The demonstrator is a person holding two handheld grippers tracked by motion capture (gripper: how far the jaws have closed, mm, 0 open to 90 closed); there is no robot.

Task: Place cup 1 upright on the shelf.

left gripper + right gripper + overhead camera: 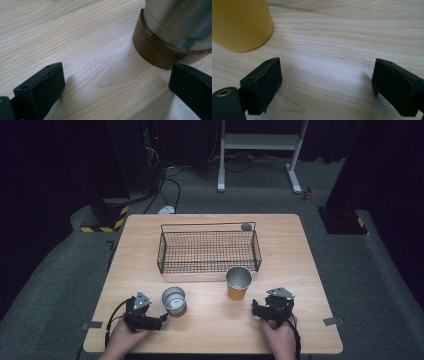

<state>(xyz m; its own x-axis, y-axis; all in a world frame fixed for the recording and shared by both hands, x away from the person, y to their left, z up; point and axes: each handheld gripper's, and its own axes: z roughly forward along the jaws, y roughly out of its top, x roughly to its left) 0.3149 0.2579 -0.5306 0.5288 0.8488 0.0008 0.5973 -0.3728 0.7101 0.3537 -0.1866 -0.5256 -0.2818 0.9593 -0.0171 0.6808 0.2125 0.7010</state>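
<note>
Light wood desk (pixel 210 325) w/ three things standing on it.
Black wire basket (pixel 208 251) sits toward the far side, approx. centred. Near its front right corner stands an orange cup (pixel 238 283), upright, steel inside. Left of that, a steel cup (pixel 174 300) w/ brown base, also upright, well apart from the orange one. Desk stands on grey carpet floor (pixel 55 270).

Dark room, grey carpet floor (pixel 350 270), white metal stand (pixel 260 142), hazard-striped base (pixel 107 220), light wooden table (pixel 295 250)
</note>
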